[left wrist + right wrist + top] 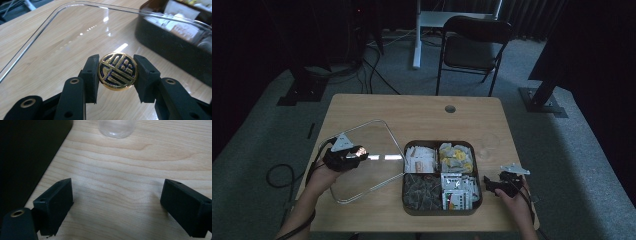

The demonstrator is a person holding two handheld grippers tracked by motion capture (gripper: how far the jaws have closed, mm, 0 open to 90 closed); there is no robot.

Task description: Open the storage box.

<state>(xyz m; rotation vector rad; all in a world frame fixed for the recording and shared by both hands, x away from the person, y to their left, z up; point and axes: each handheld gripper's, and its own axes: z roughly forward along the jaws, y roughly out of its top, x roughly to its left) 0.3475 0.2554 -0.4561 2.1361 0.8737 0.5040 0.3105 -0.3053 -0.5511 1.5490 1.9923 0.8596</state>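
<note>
A clear, rounded-square lid (371, 175) lies over the left half of the wooden table (422, 112), its right edge reaching the black tray (440, 143). At its middle sits a round gold and dark-blue knob (117, 70). My left gripper (117, 75) is shut on that knob, a pad pressed on each side, and it sits over the lid's left part (357, 153). My right gripper (488, 183) rests just right of the tray with its jaws open over bare wood (116, 202), nothing between them.
The tray has four compartments holding white, yellow, dark and orange-printed packets. Its black wall (25, 157) stands left of my right gripper. A small clear round object (117, 127) sits ahead of it. A folding chair (474, 47) stands beyond the table.
</note>
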